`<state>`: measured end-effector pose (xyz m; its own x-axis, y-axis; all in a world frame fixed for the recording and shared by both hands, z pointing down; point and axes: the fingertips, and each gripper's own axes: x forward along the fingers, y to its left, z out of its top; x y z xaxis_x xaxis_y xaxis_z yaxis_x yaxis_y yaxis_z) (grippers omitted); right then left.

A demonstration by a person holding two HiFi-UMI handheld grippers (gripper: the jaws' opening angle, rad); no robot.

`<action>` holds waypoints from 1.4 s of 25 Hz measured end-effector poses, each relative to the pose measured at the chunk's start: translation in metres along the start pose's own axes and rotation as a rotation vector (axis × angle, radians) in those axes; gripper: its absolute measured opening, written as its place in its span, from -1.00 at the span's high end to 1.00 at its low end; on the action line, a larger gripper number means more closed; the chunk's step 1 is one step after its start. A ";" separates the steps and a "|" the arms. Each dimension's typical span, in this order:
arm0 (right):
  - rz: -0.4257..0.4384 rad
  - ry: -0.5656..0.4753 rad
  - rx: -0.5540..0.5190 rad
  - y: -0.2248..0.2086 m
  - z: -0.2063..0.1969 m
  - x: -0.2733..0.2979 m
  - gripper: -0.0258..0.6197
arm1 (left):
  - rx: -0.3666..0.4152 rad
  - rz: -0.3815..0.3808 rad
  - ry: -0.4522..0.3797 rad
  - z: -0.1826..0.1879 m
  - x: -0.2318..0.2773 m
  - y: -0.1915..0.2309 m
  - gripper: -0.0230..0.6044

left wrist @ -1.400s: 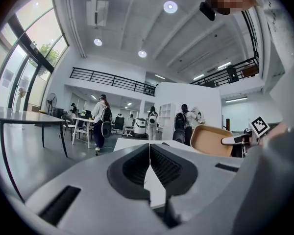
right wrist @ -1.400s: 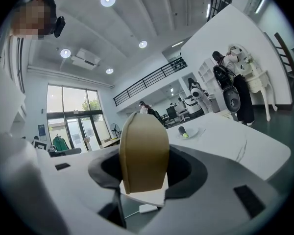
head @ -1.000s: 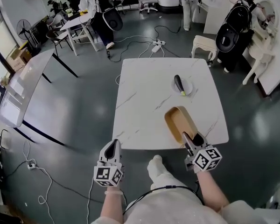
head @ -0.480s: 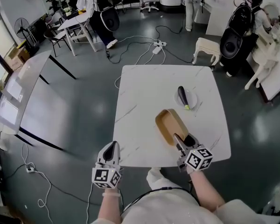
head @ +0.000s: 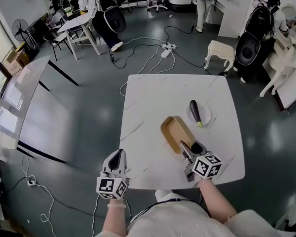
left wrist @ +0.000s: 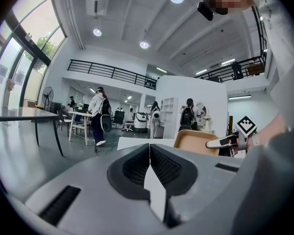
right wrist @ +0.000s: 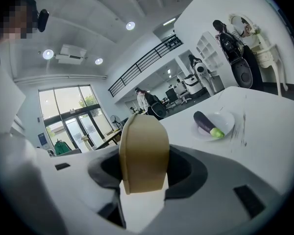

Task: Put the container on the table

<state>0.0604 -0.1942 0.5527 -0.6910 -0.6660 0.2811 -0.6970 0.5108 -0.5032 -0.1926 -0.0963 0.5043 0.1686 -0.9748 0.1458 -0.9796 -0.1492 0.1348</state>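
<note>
White marble table [head: 148, 98] lies below us. Our right gripper [head: 190, 149] jaws pinch the rim of the tan container [head: 173, 131] over the table's middle, near the eggplant [head: 195, 111] on its plate [head: 207, 114]. Our left gripper [head: 118, 156] jaws are pressed together, empty.

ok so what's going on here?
A person works with a hand-held gripper in each hand. The right hand-held gripper is shut on the wall of a tan container, holding it over the white table. The left hand-held gripper is shut and empty, by the table's near edge. An eggplant lies on a small plate further back.
</note>
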 end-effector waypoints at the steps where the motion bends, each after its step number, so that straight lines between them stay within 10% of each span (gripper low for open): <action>1: -0.002 0.005 0.004 -0.002 0.001 0.005 0.25 | 0.000 -0.001 0.001 0.001 0.004 0.002 0.91; 35: -0.154 0.000 0.433 -0.027 0.005 0.103 0.25 | -0.011 -0.192 0.081 0.003 0.101 0.027 0.91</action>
<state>0.0093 -0.2793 0.5916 -0.5853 -0.7167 0.3791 -0.6476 0.1319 -0.7505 -0.2024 -0.1995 0.5199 0.3607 -0.9122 0.1943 -0.9274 -0.3287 0.1782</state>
